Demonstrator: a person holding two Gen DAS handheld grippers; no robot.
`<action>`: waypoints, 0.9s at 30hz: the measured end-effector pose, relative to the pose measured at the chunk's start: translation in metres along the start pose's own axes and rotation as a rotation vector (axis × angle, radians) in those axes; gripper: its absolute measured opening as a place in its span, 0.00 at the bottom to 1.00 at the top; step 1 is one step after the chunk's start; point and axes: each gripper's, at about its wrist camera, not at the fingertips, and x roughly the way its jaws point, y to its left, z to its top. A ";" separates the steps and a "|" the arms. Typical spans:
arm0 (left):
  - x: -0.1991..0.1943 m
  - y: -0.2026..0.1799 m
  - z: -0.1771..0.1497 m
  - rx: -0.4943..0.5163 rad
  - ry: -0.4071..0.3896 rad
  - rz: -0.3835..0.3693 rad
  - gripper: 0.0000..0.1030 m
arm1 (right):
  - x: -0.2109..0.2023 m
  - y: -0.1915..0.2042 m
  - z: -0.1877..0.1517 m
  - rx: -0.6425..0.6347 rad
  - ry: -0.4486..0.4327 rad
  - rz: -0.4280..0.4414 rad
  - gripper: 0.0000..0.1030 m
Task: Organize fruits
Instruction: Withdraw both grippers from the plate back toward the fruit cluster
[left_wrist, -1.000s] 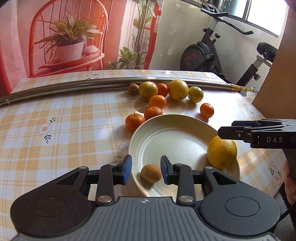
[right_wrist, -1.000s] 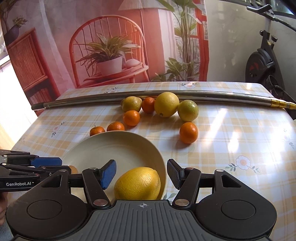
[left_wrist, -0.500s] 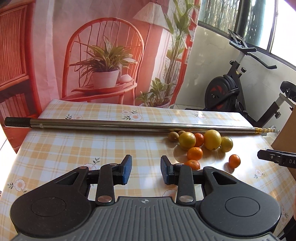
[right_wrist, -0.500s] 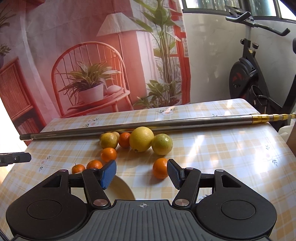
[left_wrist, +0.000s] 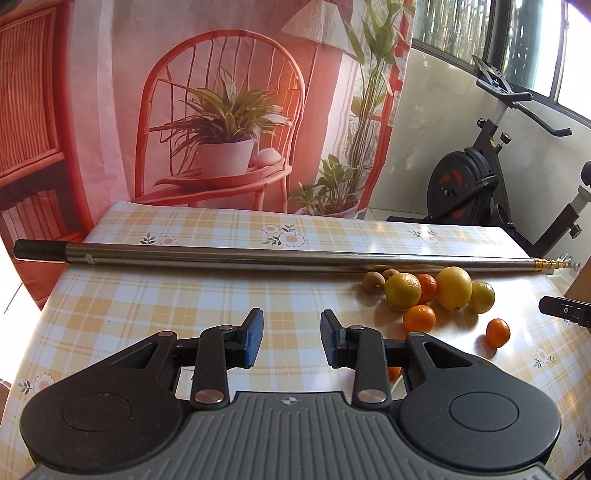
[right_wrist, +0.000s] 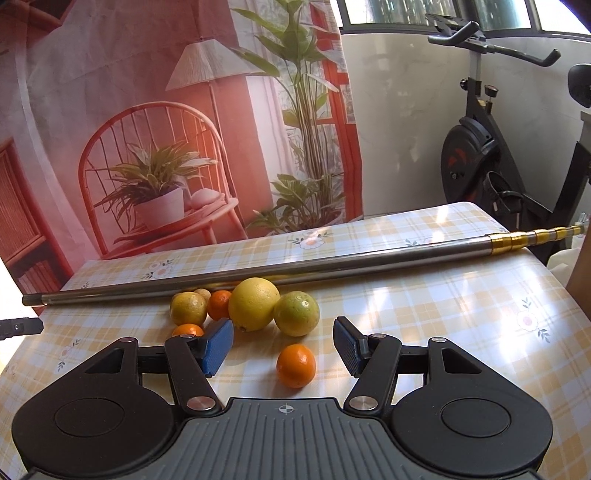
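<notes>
1. Just ahead of the right claw (right_wrist: 283, 347), near the surface's middle, sits a lone small orange (right_wrist: 296, 365), lined up with the gap.
2. Both claws are released and empty; the left claw (left_wrist: 291, 342) faces bare cloth.
3. More fruit (right_wrist: 254, 308) bunches by the metal pole (right_wrist: 332, 264) toward the far edge.
4. No writing can be read.

- I am looking into a lived-in home, a sunny room or enclosed balcony.
- A dining table (left_wrist: 155, 295) wears a yellow checked oilcloth with flower prints.
- Behind it hangs a printed backdrop (right_wrist: 155, 122) showing a red chair, potted plants and a lamp.
- An exercise bike (left_wrist: 476, 181) stands by the white wall under barred windows (left_wrist: 480, 40).
- Loose citrus fruit (right_wrist: 255, 308) lies beside a metal pole (left_wrist: 258, 256).
</notes>
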 end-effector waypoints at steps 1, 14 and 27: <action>0.002 0.000 0.002 -0.002 -0.002 -0.003 0.35 | 0.002 0.000 0.000 0.003 0.001 -0.003 0.56; 0.023 -0.021 0.014 0.040 0.005 -0.044 0.35 | 0.024 -0.008 0.005 0.004 0.029 -0.013 0.56; 0.037 -0.037 0.014 0.059 0.063 -0.115 0.35 | 0.035 -0.012 0.006 0.019 0.056 -0.012 0.56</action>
